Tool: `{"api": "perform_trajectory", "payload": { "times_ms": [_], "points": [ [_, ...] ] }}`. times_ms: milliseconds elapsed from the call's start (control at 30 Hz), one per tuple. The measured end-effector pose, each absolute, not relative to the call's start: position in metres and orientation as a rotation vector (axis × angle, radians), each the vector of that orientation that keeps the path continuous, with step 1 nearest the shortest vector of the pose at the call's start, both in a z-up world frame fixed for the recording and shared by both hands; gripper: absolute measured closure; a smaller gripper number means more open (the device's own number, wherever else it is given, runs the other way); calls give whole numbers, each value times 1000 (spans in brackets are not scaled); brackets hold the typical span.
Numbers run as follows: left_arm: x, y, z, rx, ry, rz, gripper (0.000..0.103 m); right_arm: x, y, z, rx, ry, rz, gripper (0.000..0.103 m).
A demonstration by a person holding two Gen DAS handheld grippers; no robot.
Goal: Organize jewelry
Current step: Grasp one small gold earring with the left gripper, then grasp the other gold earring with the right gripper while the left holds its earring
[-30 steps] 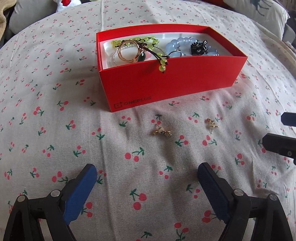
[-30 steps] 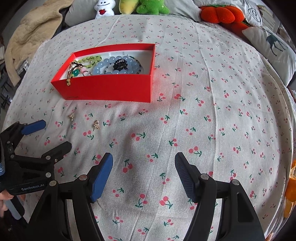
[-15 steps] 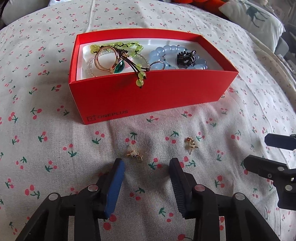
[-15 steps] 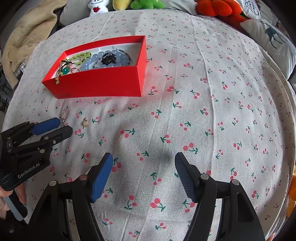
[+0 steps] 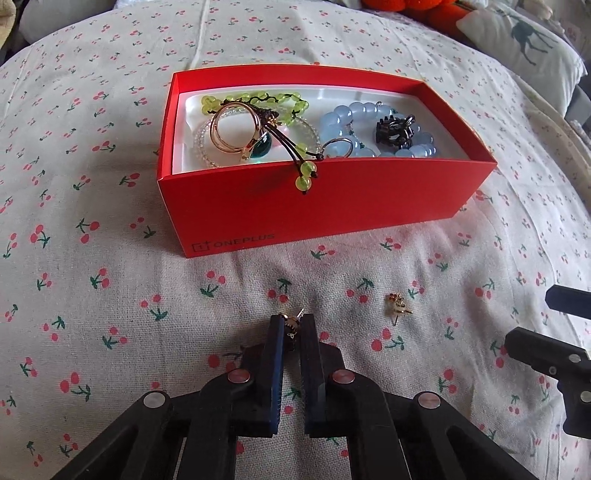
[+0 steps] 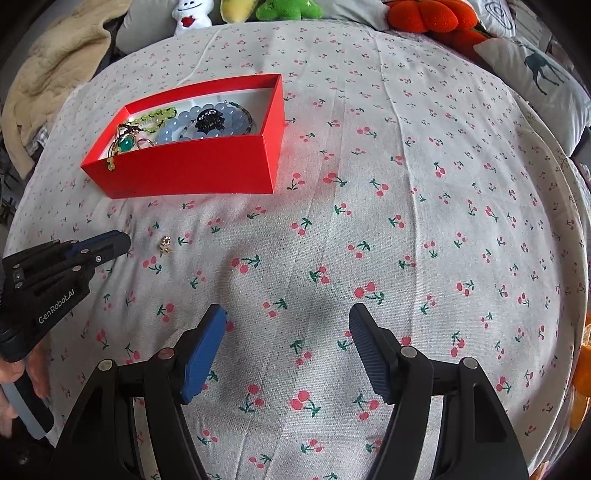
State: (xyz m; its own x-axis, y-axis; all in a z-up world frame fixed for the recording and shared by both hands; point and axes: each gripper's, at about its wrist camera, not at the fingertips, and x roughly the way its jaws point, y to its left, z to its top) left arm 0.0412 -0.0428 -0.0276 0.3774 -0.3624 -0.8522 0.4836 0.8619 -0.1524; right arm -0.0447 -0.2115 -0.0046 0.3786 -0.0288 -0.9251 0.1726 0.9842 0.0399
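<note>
A red box (image 5: pixel 332 206) sits on the cherry-print cloth and holds a green bead bracelet (image 5: pixel 255 99), a gold ring with a green stone (image 5: pixel 236 129), a blue bead bracelet (image 5: pixel 373 118) and a black clip (image 5: pixel 395 131). My left gripper (image 5: pixel 291 326) is shut on a small gold earring (image 5: pixel 291 320) on the cloth in front of the box. A second gold earring (image 5: pixel 397 306) lies just to its right; it also shows in the right wrist view (image 6: pixel 165 244). My right gripper (image 6: pixel 288 325) is open and empty over bare cloth.
The box also shows in the right wrist view (image 6: pixel 192 170), with the left gripper (image 6: pixel 118 243) below it. Plush toys (image 6: pixel 284 9) and pillows (image 6: pixel 535 81) line the bed's far and right edges. A beige blanket (image 6: pixel 48 85) lies at the left.
My left gripper moved forward and down to the left earring and closed on it. My right gripper stayed open and shifted slightly.
</note>
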Motion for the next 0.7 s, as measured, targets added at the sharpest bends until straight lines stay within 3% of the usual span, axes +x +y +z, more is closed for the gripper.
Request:
{"api": "perform_trajectory", "payload": {
  "times_ms": [700],
  "points": [
    [39, 10, -5, 108, 1040, -515, 101, -6, -158, -20, 108, 1178, -93, 28]
  ]
}}
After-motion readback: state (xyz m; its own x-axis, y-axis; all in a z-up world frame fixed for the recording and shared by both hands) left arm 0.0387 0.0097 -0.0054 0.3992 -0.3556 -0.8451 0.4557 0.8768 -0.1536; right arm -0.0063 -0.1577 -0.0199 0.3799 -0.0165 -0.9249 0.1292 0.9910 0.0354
